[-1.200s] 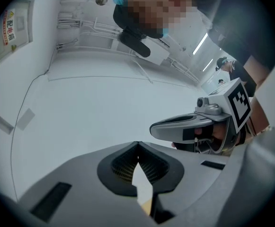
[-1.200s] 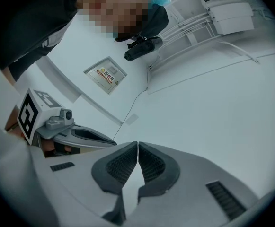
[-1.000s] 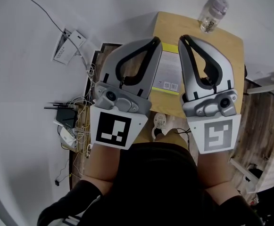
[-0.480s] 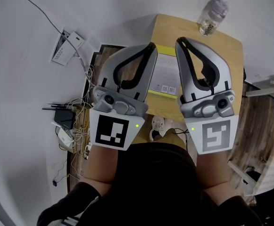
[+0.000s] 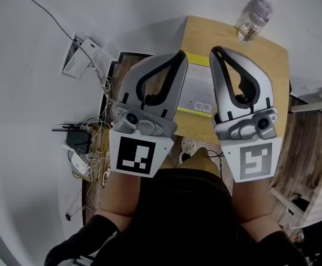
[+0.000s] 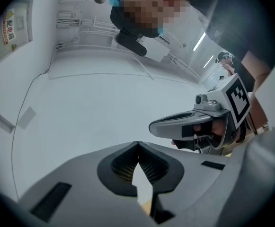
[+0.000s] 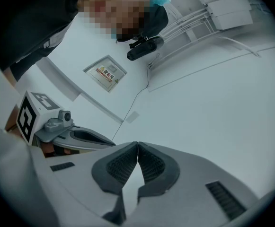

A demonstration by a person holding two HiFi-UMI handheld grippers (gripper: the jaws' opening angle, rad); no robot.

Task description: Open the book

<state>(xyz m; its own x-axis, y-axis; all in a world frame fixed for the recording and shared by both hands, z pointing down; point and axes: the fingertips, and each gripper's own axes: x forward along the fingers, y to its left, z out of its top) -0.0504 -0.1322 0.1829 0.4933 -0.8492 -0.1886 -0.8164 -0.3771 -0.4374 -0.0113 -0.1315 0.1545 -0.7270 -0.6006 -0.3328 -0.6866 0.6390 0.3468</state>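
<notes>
The left gripper [image 5: 180, 54] is clenched on nothing, its ridged pads meeting at the tip with only pale wall beyond them in its own view. The right gripper [image 5: 215, 50] is the same, pads pressed together and empty. Both are held up side by side in front of the person, tips angled towards twelve o'clock in the head view, well above the work and touching nothing. Showing in the gap between them lies the book [image 5: 196, 87]. It rests flat on the small wooden table [image 5: 271, 65], pale cover up with a yellow-green strip along its far edge, and as far as the visible strip shows it is closed. So the task looks unstarted — neither gripper has reached the book, and the approach, the catching of the cover's edge and the lift all remain. The one container in sight is a clear bottle [image 5: 253, 17] with a pale cap, standing on the table's far corner at about one o'clock from the book and well apart from it; what it holds cannot be told.
</notes>
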